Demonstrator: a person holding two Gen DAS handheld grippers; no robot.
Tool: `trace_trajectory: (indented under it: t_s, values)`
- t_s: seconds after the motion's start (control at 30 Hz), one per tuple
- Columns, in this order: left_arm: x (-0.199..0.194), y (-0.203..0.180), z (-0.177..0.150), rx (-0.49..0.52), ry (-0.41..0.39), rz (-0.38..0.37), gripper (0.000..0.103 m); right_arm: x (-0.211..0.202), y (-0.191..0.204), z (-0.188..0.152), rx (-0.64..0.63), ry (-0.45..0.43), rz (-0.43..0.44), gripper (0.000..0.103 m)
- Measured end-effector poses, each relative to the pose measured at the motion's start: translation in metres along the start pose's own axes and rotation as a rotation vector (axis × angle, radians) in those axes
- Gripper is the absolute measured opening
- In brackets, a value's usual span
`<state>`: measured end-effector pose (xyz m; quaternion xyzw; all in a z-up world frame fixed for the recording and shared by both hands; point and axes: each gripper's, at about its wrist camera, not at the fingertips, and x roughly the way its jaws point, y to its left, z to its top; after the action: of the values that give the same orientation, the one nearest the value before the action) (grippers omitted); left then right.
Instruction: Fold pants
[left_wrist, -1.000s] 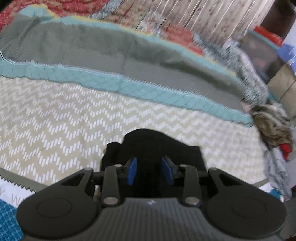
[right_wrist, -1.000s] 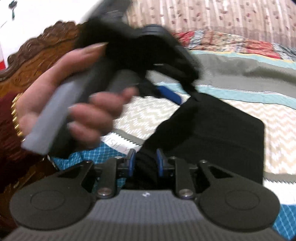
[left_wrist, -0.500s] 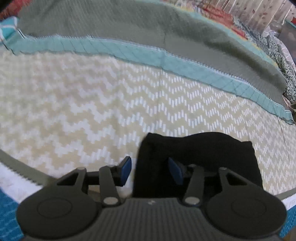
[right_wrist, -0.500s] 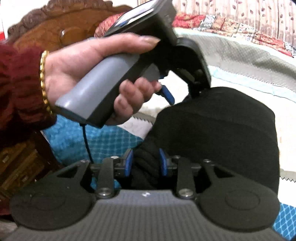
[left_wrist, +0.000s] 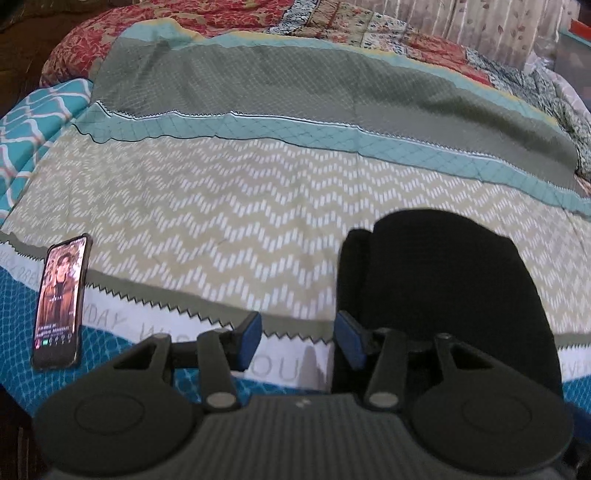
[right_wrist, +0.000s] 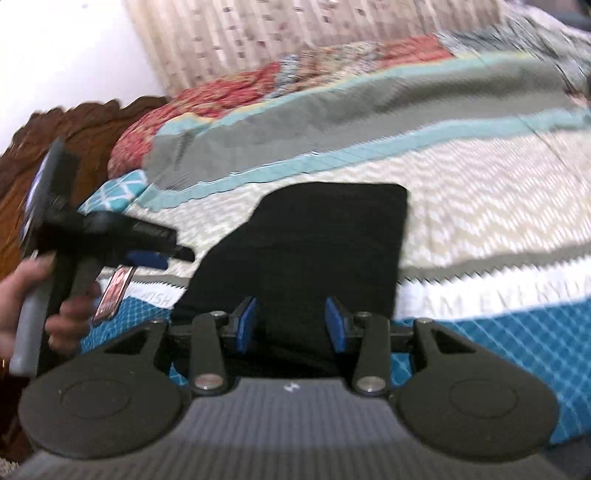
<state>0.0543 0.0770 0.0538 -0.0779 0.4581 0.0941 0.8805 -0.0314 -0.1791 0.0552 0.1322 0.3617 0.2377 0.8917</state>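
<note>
Black pants (left_wrist: 443, 306): folded into a compact bundle, lying on the patterned bedspread (left_wrist: 221, 206) near its front edge. Left gripper (left_wrist: 298, 338): fingers spread apart, holding nothing, just left of the bundle. Right gripper (right_wrist: 291, 325): fingers apart over the bundle's near edge, clamping nothing. Phone (left_wrist: 59, 302): screen lit, flat on the bedspread, well left of the pants.

Patterned bedspread (left_wrist: 229, 206), carved wooden headboard (right_wrist: 92, 122), white wall (right_wrist: 66, 48).

The folded pants (left_wrist: 443, 295) are laid on the bedspread (left_wrist: 221, 206); a phone (left_wrist: 59, 302) is placed well apart, to their left.
</note>
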Motion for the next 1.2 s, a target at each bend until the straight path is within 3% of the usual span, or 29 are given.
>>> trace_trajectory:
  t_s: [0.4,0.63,0.77,0.9,1.2]
  values:
    - [-0.004,-0.009,-0.011,0.033,-0.006,0.009,0.05,-0.006,-0.003,-0.003,0.037,0.013,-0.019,0.045]
    - [-0.008,-0.009,-0.014,0.028,-0.013,-0.001,0.058,-0.003,-0.003,-0.003,0.047,0.022,-0.024,0.05]
    - [-0.011,-0.011,-0.017,0.032,-0.017,-0.008,0.063,-0.003,-0.004,-0.002,0.048,0.022,-0.032,0.054]
    - [-0.015,-0.012,-0.018,0.022,-0.019,-0.014,0.075,-0.003,-0.003,-0.002,0.041,0.021,-0.044,0.061]
    - [-0.035,-0.013,-0.046,-0.027,-0.015,-0.048,0.08,-0.007,0.0,-0.001,0.022,0.013,-0.047,0.074]
